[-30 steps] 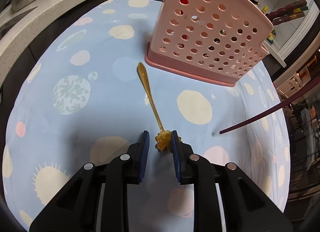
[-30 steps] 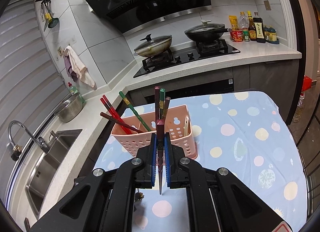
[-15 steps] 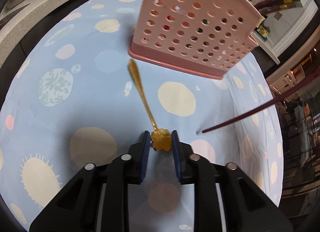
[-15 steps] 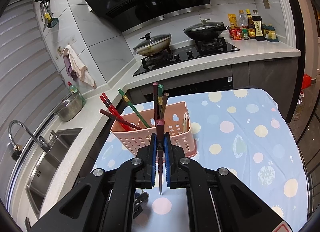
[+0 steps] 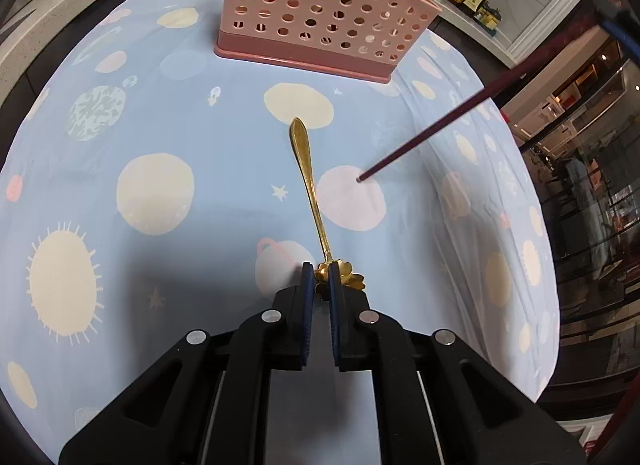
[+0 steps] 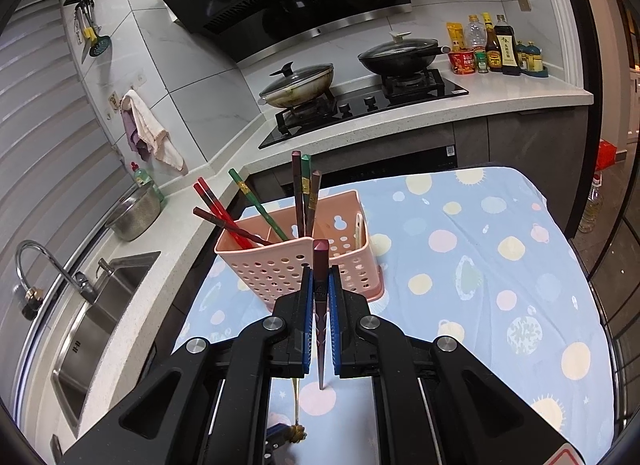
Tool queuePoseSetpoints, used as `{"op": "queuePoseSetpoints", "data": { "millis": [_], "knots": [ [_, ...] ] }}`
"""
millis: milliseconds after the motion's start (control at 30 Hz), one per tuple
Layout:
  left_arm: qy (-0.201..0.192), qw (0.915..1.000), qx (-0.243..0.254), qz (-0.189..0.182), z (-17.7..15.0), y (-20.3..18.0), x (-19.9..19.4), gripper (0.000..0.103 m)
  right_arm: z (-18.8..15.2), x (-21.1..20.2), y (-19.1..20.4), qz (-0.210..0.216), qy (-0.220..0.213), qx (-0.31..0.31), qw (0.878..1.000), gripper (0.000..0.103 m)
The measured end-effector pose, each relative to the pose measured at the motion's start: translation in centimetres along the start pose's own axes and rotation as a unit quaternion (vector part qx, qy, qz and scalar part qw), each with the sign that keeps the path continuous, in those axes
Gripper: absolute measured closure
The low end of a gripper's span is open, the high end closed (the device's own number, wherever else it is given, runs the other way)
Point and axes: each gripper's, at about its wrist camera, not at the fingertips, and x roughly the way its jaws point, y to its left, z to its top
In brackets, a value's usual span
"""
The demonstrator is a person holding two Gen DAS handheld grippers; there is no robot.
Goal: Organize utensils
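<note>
A gold spoon (image 5: 308, 181) with a flower-shaped end lies along the blue spotted tablecloth (image 5: 160, 125), its far tip toward the pink perforated basket (image 5: 328, 13). My left gripper (image 5: 320, 277) is shut on the flower end. My right gripper (image 6: 320, 285) is shut on a dark maroon chopstick (image 6: 321, 345), held upright with its tip just above the cloth. In the left wrist view that chopstick (image 5: 440, 129) slants in from the right. The basket (image 6: 280, 269) holds several chopsticks (image 6: 304, 193). The spoon (image 6: 296, 405) shows low in the right wrist view.
The table's right edge (image 5: 552, 265) drops off toward a glass wall. Behind the table runs a counter with a hob and two lidded pans (image 6: 298, 83), bottles (image 6: 500, 49), a steel bowl (image 6: 134, 217) and a sink (image 6: 104, 305).
The left jaws have closed onto the spoon's flower end. The left gripper has then moved sideways across the cloth, taking the spoon with it. The right gripper and chopstick have stayed put.
</note>
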Motion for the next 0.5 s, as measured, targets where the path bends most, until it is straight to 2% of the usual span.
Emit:
{"op": "queuePoseSetpoints", "data": {
  "millis": [67, 133, 267, 500],
  "knots": [
    [-0.01, 0.9999, -0.003, -0.002, 0.5, 0.0, -0.6, 0.089, 0.0, -0.2, -0.1, -0.002, 0.0, 0.001, 1.0, 0.096],
    [-0.027, 0.9996, -0.008, 0.005, 1.7, 0.2, -1.0, 0.067, 0.0, -0.3, -0.2, -0.001, -0.002, 0.002, 1.0, 0.096],
    [-0.04, 0.999, -0.012, 0.014, 4.2, 0.4, -0.4, 0.063, 0.4, -0.6, 0.0, 0.001, -0.007, -0.001, 1.0, 0.096],
    [-0.031, 0.9991, -0.01, 0.026, 6.4, 0.7, 2.8, 0.063, 1.0, -0.3, 0.1, 0.001, -0.009, -0.003, 1.0, 0.096]
  ]
}}
